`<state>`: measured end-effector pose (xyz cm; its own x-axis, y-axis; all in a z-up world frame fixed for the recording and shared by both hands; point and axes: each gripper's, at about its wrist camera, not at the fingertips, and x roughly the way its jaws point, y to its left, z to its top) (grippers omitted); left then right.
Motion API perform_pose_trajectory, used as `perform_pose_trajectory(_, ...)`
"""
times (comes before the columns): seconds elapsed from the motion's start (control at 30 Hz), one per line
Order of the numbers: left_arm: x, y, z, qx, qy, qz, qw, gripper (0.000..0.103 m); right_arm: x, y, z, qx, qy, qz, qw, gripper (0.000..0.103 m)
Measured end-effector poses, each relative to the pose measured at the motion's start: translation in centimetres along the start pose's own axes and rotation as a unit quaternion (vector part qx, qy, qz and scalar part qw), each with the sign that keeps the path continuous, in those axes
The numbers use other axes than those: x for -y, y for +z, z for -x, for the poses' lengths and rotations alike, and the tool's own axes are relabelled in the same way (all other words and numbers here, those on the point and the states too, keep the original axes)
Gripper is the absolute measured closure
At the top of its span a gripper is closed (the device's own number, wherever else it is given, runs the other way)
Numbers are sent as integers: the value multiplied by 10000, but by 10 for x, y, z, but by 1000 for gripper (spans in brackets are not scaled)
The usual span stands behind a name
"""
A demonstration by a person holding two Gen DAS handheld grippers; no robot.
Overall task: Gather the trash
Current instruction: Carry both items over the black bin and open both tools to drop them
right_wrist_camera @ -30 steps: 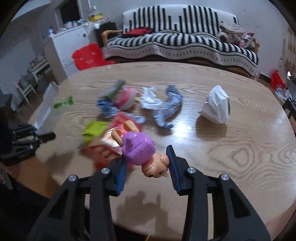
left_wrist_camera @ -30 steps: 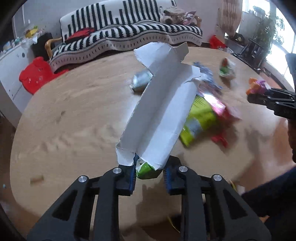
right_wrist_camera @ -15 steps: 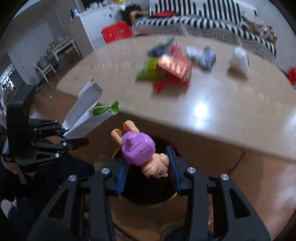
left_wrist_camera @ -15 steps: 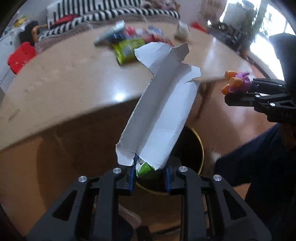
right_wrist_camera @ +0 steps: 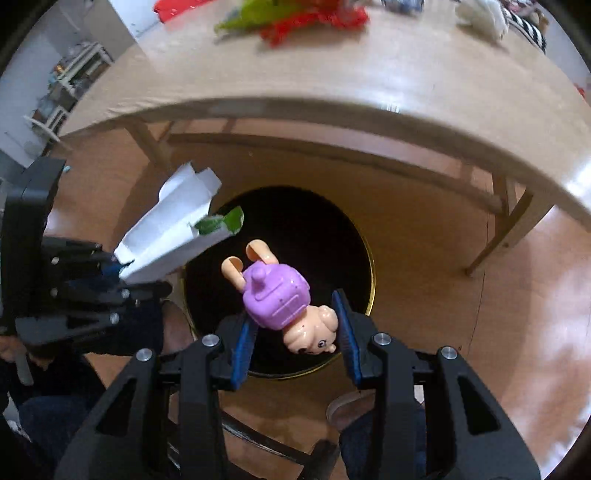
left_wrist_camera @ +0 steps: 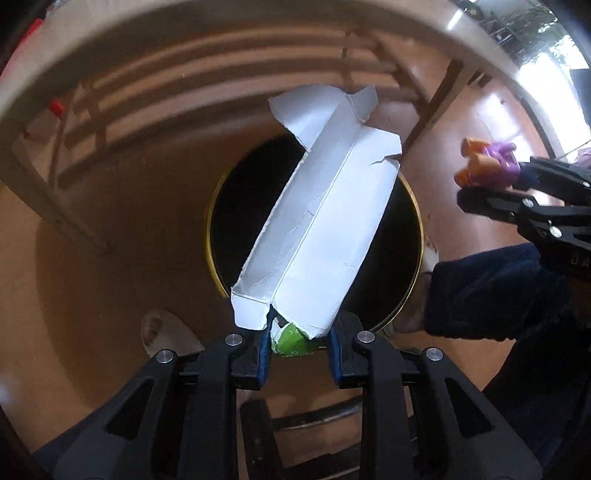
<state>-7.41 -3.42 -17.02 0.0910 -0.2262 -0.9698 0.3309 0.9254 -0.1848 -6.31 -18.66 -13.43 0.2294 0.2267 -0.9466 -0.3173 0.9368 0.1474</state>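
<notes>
A torn white carton [left_wrist_camera: 317, 218] with a green printed end is clamped in my left gripper [left_wrist_camera: 298, 350], which points down over a round black bin [left_wrist_camera: 236, 206] with a gold rim on the floor. My right gripper [right_wrist_camera: 291, 332] is shut on a small doll [right_wrist_camera: 284, 302] in a purple top, upside down, over the same bin [right_wrist_camera: 288, 229]. The right wrist view shows the carton [right_wrist_camera: 173, 229] and left gripper [right_wrist_camera: 96, 280] at the left. From the left wrist, the doll [left_wrist_camera: 487, 166] and right gripper [left_wrist_camera: 517, 184] appear at the right.
The wooden table's edge [right_wrist_camera: 332, 107] arches above the bin, with its legs and rails under it. Crumpled wrappers [right_wrist_camera: 295, 18] lie on the tabletop. A person's dark sleeve [left_wrist_camera: 491, 291] and shoes [right_wrist_camera: 351, 406] are beside the bin on the brown floor.
Both grippers have come down off the tabletop and tilted steeply downward, carrying the carton and the doll to above the bin under the table's edge.
</notes>
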Motion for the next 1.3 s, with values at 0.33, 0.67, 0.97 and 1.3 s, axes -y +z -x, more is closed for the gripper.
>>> perform_pose_trajectory(0.33,-10,-1,-59,-617,143,323,9975,79,4,5,-55,-599,-137,-382,9974,63)
perform_pose_trajectory(0.67,-1,4,-54,-578,91,255,9980,80,6,7,-53,-475,-68,-473,9977,63)
perform_pose_trajectory(0.97,3,5,-35,-251,174,249,9992,28,4,16,-29,-126,173,-507,9985,29)
perform_pose_trajectory(1.3,15,-14,25,285,-252,-33,9993,19,-11,11,60,921,577,-74,9940,23)
